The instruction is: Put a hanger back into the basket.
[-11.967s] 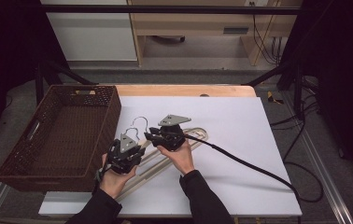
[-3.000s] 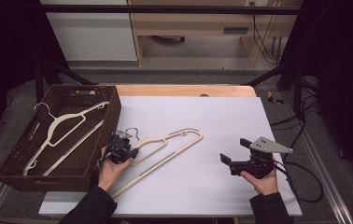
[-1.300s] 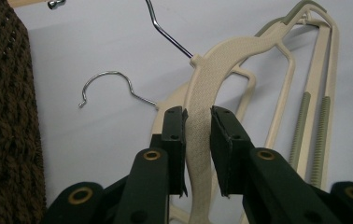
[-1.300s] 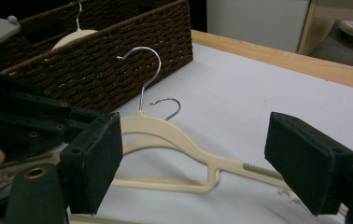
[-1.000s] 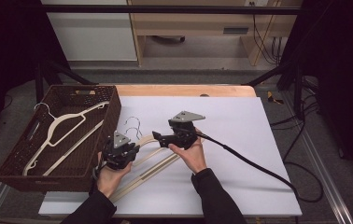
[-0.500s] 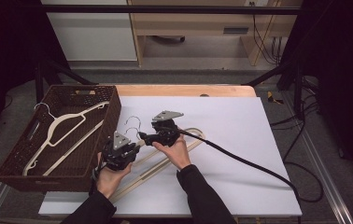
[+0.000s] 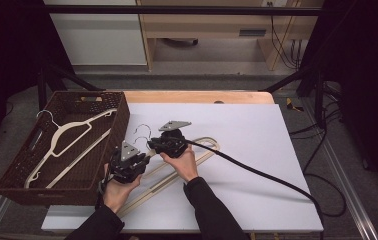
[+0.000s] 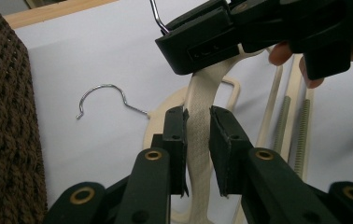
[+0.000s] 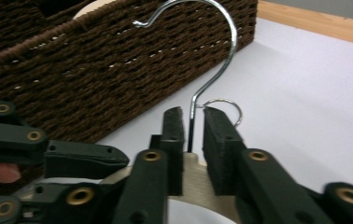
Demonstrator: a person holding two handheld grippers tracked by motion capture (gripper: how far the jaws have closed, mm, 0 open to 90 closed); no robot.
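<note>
Two cream hangers lie overlapped on the white board. My left gripper is shut on one arm of the upper hanger, its pads pressing both sides. My right gripper sits just beyond it at that hanger's neck. Its jaws have just been closing and now pinch the cream neck below the wire hook. In the left gripper view the right gripper shows across the top. The second hanger's hook rests flat on the board.
A brown wicker basket stands at the left with one cream hanger inside; its woven wall is close behind the hook. The right gripper's black cable trails across the board to the right.
My right gripper has shifted left and slightly down to the upper hanger's neck and closed on it. The left gripper has stayed on the hanger's arm.
</note>
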